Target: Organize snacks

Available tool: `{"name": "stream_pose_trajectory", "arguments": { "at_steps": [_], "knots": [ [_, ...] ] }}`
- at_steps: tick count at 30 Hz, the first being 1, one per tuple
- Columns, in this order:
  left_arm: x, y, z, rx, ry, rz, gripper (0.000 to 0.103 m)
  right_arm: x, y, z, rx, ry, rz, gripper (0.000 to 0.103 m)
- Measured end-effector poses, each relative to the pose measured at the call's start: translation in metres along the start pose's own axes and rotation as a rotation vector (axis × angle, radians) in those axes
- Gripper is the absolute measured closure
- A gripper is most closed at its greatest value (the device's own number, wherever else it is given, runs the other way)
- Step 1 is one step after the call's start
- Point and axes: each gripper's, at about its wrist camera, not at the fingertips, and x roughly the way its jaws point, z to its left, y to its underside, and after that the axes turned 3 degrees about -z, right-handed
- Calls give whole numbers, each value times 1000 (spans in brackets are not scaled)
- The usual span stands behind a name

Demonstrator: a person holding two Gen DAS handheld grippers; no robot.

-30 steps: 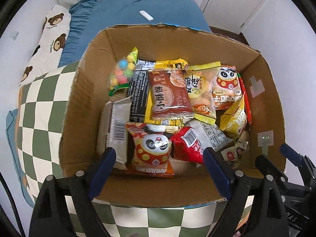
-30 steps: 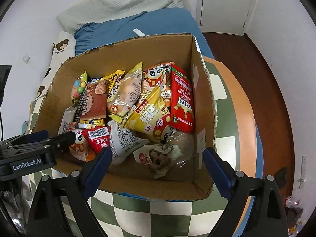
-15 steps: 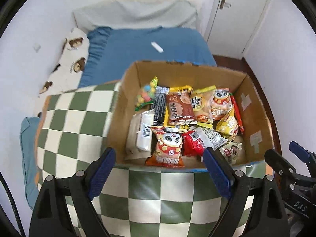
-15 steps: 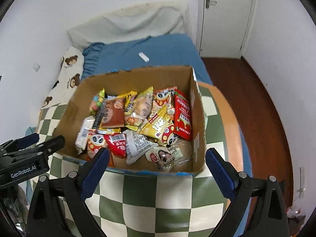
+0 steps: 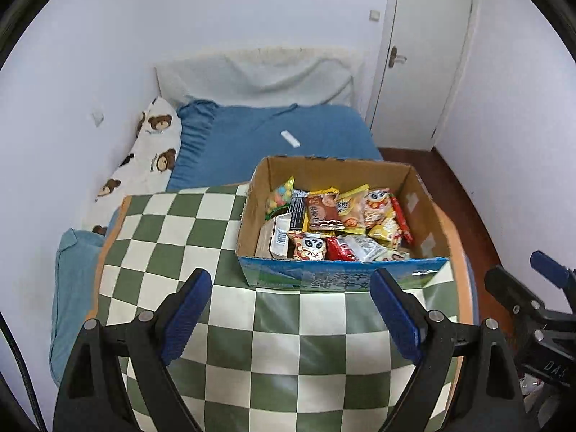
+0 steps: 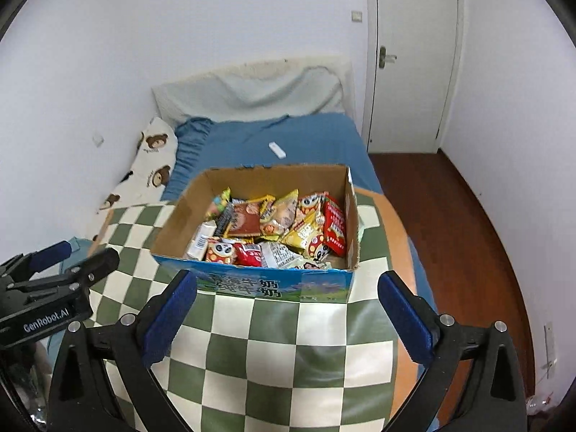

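Note:
An open cardboard box (image 5: 248, 230) stands on a green and white checkered table (image 5: 172, 237). It holds several snack packets, among them a panda packet (image 5: 311, 246) and a red packet (image 5: 338, 249). The box also shows in the right wrist view (image 6: 172, 226), with a red packet (image 6: 334, 225) upright at its right wall. My left gripper (image 5: 291, 304) is open and empty, held back from the box's near side. My right gripper (image 6: 286, 306) is open and empty, also in front of the box. The right gripper shows at the left view's right edge (image 5: 532, 288).
A bed with a blue sheet (image 5: 252, 140) lies behind the table, with a white remote (image 5: 290, 138) on it and a bear-print pillow (image 5: 144, 158) at its left. A white door (image 5: 428, 57) and a wooden floor (image 6: 450, 216) are at the right.
Both grippers have pulled back and up from over the box. The box now looks smaller and farther, and the table and room have come into view. Both stay open and empty.

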Motion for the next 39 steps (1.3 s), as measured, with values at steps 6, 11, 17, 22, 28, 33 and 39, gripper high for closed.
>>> {"name": "stream_pose_trajectory", "arguments": {
  "at_steps": [6, 11, 17, 22, 28, 33, 39],
  "knots": [
    [-40, 16, -1, 10, 9, -34, 13, -56, 8, 8, -25, 6, -76, 0],
    [-64, 25, 0, 12, -4, -70, 13, -83, 16, 12, -37, 9, -110, 0],
    [-81, 32, -1, 3, -7, -106, 13, -101, 20, 14, -34, -4, -127, 0],
    [-81, 32, -2, -1, -8, -116, 12, -95, 21, 14, -34, 4, -123, 0],
    [-64, 24, -4, -1, -28, -119, 0, -72, 15, 8, -21, 24, -126, 0],
    [-40, 13, -5, 5, -64, -121, 0, -52, 6, 1, -2, 53, -139, 0],
    [-11, 1, -4, 6, -93, -104, 0, -25, -4, -3, 8, 79, -135, 0]
  ]
}}
